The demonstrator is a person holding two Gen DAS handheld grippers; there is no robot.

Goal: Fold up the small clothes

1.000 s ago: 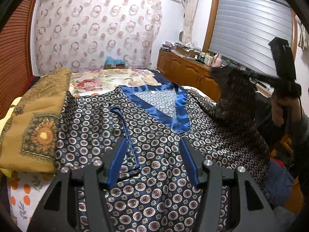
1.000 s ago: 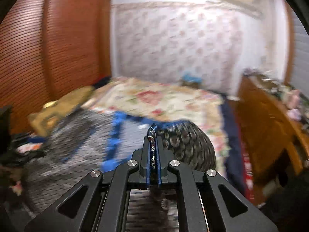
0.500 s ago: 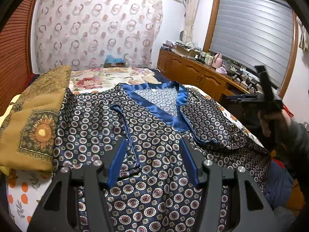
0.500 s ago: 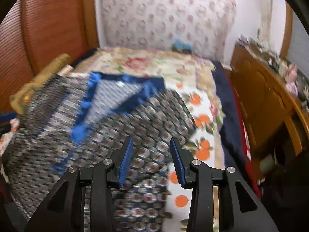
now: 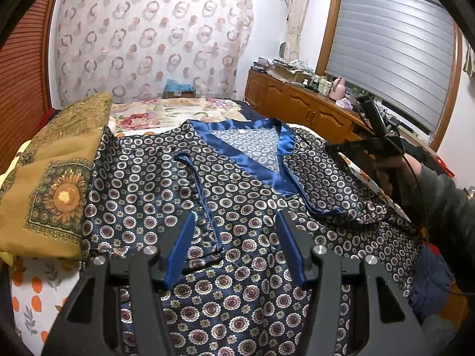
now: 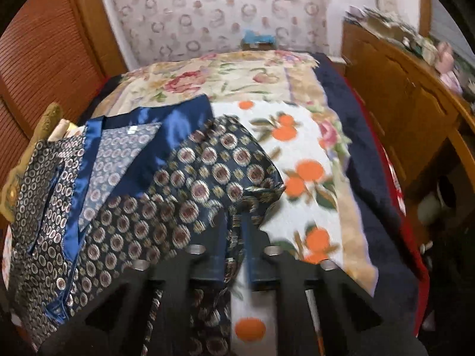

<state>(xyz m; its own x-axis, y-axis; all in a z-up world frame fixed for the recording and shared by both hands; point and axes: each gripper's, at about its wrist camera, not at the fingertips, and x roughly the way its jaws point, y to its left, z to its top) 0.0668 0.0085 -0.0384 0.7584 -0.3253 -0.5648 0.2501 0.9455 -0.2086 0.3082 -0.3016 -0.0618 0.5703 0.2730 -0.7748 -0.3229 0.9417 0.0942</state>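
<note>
A dark navy patterned robe with a shiny blue collar (image 5: 237,195) lies spread flat on the bed, both sleeves folded inward over its front. It also shows in the right wrist view (image 6: 184,178). My left gripper (image 5: 236,246) is open and empty, hovering over the robe's lower middle. My right gripper (image 6: 234,237) sits at the robe's right edge with a fold of the fabric lying between its nearly closed blue fingers (image 6: 248,252); the view is blurred. In the left wrist view the right gripper (image 5: 341,148) is at the robe's right shoulder edge.
A folded mustard sunflower cloth (image 5: 56,184) lies at the robe's left. The bed has an orange-print sheet (image 6: 299,160) and a floral blanket (image 5: 166,112). A wooden sideboard (image 5: 299,103) with clutter runs along the right, beside the bed.
My right gripper laid the right sleeve over the robe's front, opened, then dropped to the robe's right edge with its fingers narrowed around the fabric. My left gripper stayed still.
</note>
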